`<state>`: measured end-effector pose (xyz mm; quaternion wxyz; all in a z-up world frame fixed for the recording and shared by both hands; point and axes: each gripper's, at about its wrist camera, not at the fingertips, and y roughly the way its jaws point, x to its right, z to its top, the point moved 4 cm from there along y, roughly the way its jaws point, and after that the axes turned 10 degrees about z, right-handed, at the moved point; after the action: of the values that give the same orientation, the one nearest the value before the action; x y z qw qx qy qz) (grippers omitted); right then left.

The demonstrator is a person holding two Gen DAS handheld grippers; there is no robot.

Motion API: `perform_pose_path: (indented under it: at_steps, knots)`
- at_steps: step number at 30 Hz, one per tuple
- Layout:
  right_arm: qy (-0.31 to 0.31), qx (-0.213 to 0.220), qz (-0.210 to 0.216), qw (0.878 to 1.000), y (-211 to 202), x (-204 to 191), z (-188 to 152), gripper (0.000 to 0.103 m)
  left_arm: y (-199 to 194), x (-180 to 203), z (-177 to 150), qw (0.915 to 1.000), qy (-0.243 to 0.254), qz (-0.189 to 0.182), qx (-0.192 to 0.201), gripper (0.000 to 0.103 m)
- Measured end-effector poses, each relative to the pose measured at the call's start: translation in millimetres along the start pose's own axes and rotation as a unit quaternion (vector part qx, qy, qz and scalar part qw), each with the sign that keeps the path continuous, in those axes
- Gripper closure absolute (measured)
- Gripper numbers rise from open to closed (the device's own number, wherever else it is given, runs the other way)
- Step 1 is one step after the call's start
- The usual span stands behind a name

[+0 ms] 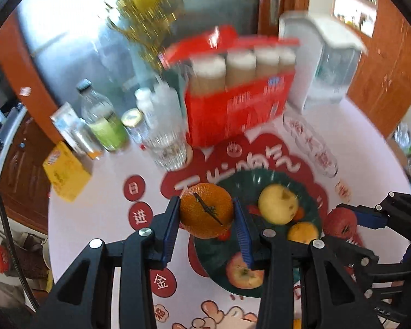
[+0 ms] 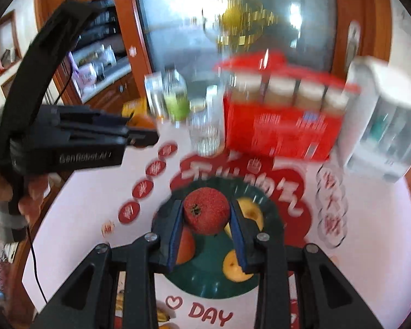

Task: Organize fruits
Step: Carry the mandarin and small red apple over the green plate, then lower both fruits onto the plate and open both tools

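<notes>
Left wrist view: the left gripper (image 1: 207, 213) was clamped on an orange (image 1: 206, 210), blue pads pressed to both its sides, the fruit held up off the table. Under it and to the right sat a dark green plate (image 1: 219, 257) on the printed tablecloth (image 1: 96, 219). On the plate were a yellow apple (image 1: 278, 204), a small orange fruit (image 1: 302, 233) and a red-yellow apple (image 1: 245, 272) at the near rim. At the right edge the right gripper (image 1: 350, 223) was closed on a red fruit (image 1: 339, 223). Far side: a glass tumbler (image 1: 168, 148), a red drinks carton (image 1: 235, 93) and bottles, all blurred.

Right wrist view: the right gripper (image 2: 207, 213) gripped the red fruit (image 2: 206, 210) tight between its pads, over the plate (image 2: 205, 285). Yellow fruit showed right of the jaws, reddish fruit under the left pad. The left gripper (image 2: 146, 133) was at left, in a person's hand (image 2: 24, 192), with a bit of orange at its tip.

Step, as I judged it: both claws loaded, carrying fruit in over the plate. Next move called for lowering each fruit into a free spot clear of those already on the plate, then easing the pads apart gently so nothing rolled off the rim.
</notes>
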<state>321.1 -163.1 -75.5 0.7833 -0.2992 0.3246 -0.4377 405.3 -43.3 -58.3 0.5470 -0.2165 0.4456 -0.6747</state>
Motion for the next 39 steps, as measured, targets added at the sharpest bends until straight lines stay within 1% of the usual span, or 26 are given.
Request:
perform_pose_path:
  at_steps: [1, 3, 8, 11, 17, 23, 26, 28, 29, 31, 35, 39]
  knots:
    - [0.005, -0.018, -0.001, 1.0, 15, 5, -6, 0.07, 15, 4, -2, 0.9999, 0.009, -0.002, -0.013, 0.066]
    - [0.011, -0.037, -0.002, 0.999, 34, 10, -14, 0.07, 42, 10, -8, 0.9992, 0.015, -0.012, -0.036, 0.066]
    - [0.013, -0.076, 0.005, 0.997, 75, 18, -32, 0.07, 99, 21, -19, 0.9958, 0.011, -0.043, -0.08, 0.066]
    - [-0.004, -0.088, -0.004, 0.996, 88, 18, -38, 0.07, 124, 28, -23, 0.9933, -0.002, -0.064, -0.096, 0.066]
    - [-0.026, -0.103, -0.015, 0.994, 103, 22, -43, 0.07, 156, 42, -29, 0.9893, -0.009, -0.088, -0.117, 0.066]
    - [-0.031, -0.103, -0.019, 0.994, 107, 26, -47, 0.069, 168, 52, -34, 0.9883, -0.007, -0.09, -0.123, 0.065]
    - [-0.031, -0.099, -0.014, 0.995, 106, 26, -48, 0.065, 170, 53, -36, 0.988, -0.01, -0.089, -0.126, 0.065]
    - [-0.029, -0.094, -0.009, 0.995, 104, 26, -48, 0.059, 169, 53, -37, 0.9881, -0.011, -0.089, -0.125, 0.064]
    - [-0.026, -0.092, -0.007, 0.995, 103, 26, -47, 0.056, 168, 53, -38, 0.9882, -0.011, -0.088, -0.125, 0.063]
    - [-0.021, -0.086, -0.007, 0.996, 100, 27, -47, 0.054, 164, 50, -39, 0.9888, -0.013, -0.084, -0.123, 0.059]
    - [-0.013, -0.075, -0.007, 0.997, 91, 25, -45, 0.054, 147, 43, -40, 0.9905, -0.021, -0.083, -0.108, 0.038]
    - [-0.015, -0.067, -0.006, 0.998, 81, 19, -45, 0.054, 129, 37, -38, 0.9933, -0.018, -0.071, -0.09, 0.035]
